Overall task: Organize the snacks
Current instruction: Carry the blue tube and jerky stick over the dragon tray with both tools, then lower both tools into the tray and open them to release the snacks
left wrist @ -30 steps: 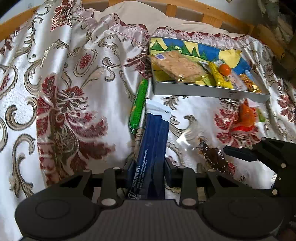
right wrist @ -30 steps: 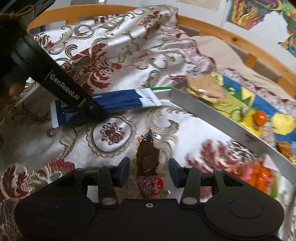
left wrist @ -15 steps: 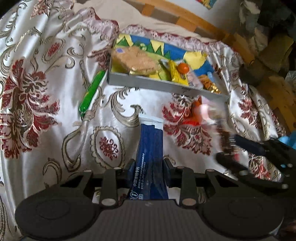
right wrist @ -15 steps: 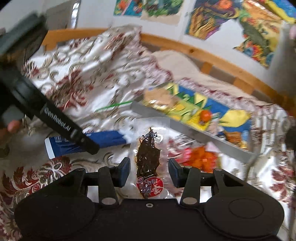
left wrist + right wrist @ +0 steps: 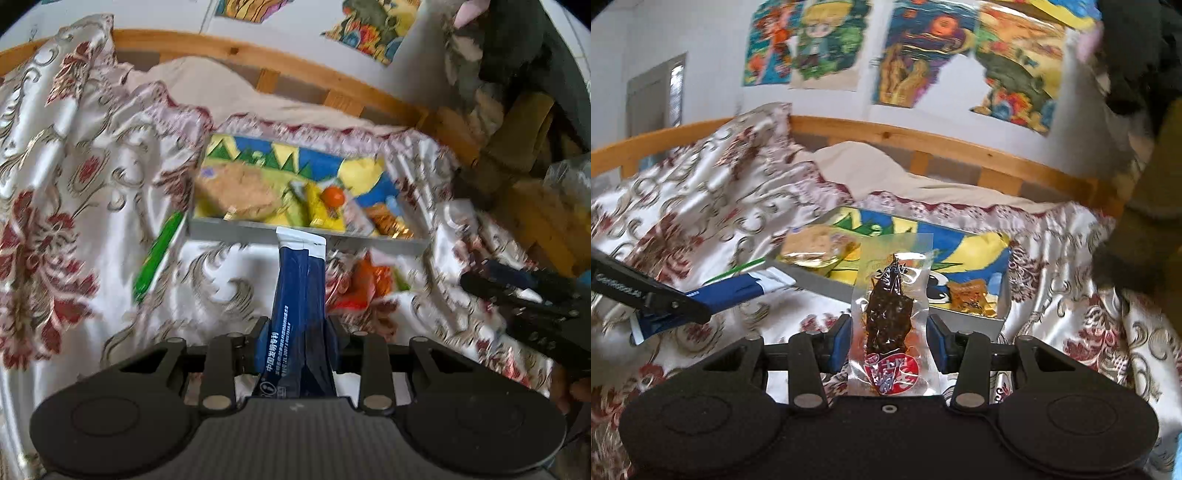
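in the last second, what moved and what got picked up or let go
Both grippers lifted their packets off the bedspread toward the tray: the left gripper with the blue packet, the right gripper with the clear packet of dark snack. Nothing was let go. The green stick and orange packet stayed put.

Both snacks have risen off the patterned bedspread: the blue sachet now reaches the grey tray at centre frame, and the clear jerky packet stands before it.
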### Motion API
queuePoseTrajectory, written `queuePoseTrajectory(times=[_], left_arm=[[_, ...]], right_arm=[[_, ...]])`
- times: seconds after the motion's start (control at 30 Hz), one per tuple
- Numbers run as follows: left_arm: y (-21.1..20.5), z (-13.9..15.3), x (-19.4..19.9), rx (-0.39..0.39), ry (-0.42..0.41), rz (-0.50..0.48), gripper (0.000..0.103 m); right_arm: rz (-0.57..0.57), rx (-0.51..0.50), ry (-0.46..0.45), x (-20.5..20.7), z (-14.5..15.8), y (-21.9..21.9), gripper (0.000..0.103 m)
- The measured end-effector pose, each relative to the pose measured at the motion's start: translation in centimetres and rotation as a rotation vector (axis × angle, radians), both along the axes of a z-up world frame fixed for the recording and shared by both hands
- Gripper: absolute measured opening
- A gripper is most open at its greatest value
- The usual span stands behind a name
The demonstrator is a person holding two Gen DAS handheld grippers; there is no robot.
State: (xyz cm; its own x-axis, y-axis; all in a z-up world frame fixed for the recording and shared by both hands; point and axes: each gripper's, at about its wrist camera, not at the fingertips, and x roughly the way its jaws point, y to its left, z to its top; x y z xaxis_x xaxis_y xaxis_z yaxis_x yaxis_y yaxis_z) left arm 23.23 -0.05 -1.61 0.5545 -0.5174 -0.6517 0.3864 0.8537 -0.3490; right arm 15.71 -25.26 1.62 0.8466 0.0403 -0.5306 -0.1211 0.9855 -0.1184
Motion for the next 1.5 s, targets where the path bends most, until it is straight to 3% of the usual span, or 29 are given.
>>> queuePoseTrajectory(times=[0.27,0.5,0.8,1.03,1.27,1.5], left_arm=[[-2.8,1.9,2.4,-0.022,-0.086,0.055,0.034],[-6.2,2.2,7.0,-0.066,-0.105,0.096,0.034],[-10.2,1.5,13.8,-0.057,-0.167,0.195,0.034],[-12.2,-0.9,17.3,-0.090,-0.109,0.201,0.034],[-13.4,-3.3,18.0,0.011,-0.102,0.191,0.034],[-13.9,-5.1,17.6,0.057,-0.090,0.164,0.035]], right_arm=[[-0.011,0.033,-0.051,2.8,-0.5,-1.0,0.046],[-0.057,0.121,-0.108,6.5,-0.5,-2.7,0.046],[-0.140,0.224,-0.148,12.1,-1.6,-5.0,0.046],[-0.260,0.355,-0.118,15.5,-3.9,-6.9,0.046],[-0.281,0.323,-0.063,17.5,-6.0,-6.1,0.046],[-0.310,0.330,-0.015,18.1,-7.6,-5.9,0.046]])
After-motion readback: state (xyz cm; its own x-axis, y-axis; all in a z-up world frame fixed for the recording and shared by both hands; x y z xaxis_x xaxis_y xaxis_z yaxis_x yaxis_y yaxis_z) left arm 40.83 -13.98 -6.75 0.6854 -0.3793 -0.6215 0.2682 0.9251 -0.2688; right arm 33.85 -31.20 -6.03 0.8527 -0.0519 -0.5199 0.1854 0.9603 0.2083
